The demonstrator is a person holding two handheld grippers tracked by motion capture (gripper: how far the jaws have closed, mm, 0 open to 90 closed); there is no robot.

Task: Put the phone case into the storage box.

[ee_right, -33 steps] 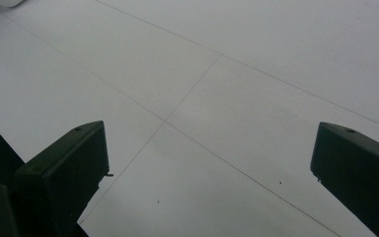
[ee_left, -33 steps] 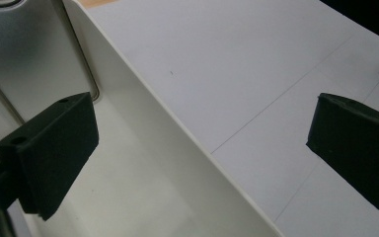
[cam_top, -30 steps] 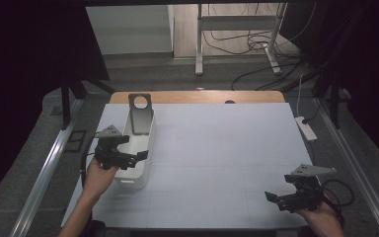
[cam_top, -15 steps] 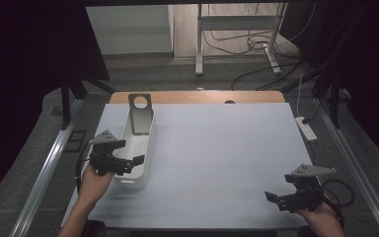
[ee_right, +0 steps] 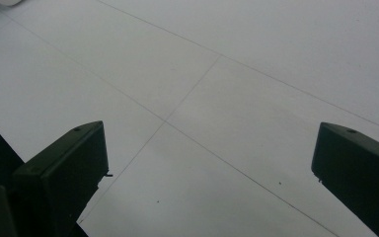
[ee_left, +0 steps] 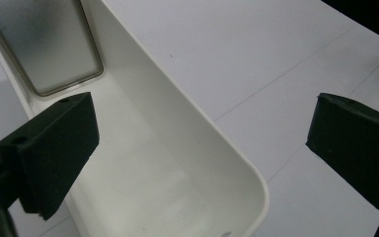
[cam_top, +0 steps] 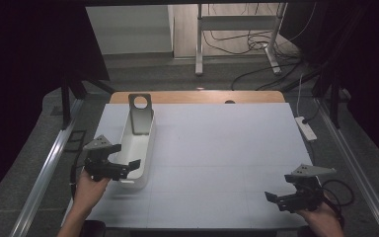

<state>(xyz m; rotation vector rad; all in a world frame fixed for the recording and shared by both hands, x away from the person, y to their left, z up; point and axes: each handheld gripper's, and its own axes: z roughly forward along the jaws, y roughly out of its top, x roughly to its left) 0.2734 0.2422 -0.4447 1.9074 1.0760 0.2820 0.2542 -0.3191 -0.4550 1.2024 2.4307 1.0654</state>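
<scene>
A long white tray (cam_top: 139, 148) lies lengthwise on the left part of the white table (cam_top: 227, 143). A grey metal plate (cam_top: 140, 113) with a round hole stands in its far end. My left gripper (cam_top: 128, 169) is open at the tray's near end. In the left gripper view one jaw hangs over the inside of the tray (ee_left: 143, 163), the other over the table outside its wall, and the grey plate (ee_left: 44, 44) shows farther off. My right gripper (cam_top: 275, 198) is open near the table's front right corner, above bare table (ee_right: 212, 74) with nothing between its jaws.
A wooden strip (cam_top: 197, 97) runs along the table's far edge. A white power strip (cam_top: 306, 127) lies just off the right side. Metal rails (cam_top: 49, 168) flank the table, and cables (cam_top: 246, 44) trail on the floor behind it.
My left gripper has drawn back a little toward the near end of the tray. The right gripper has not moved.
</scene>
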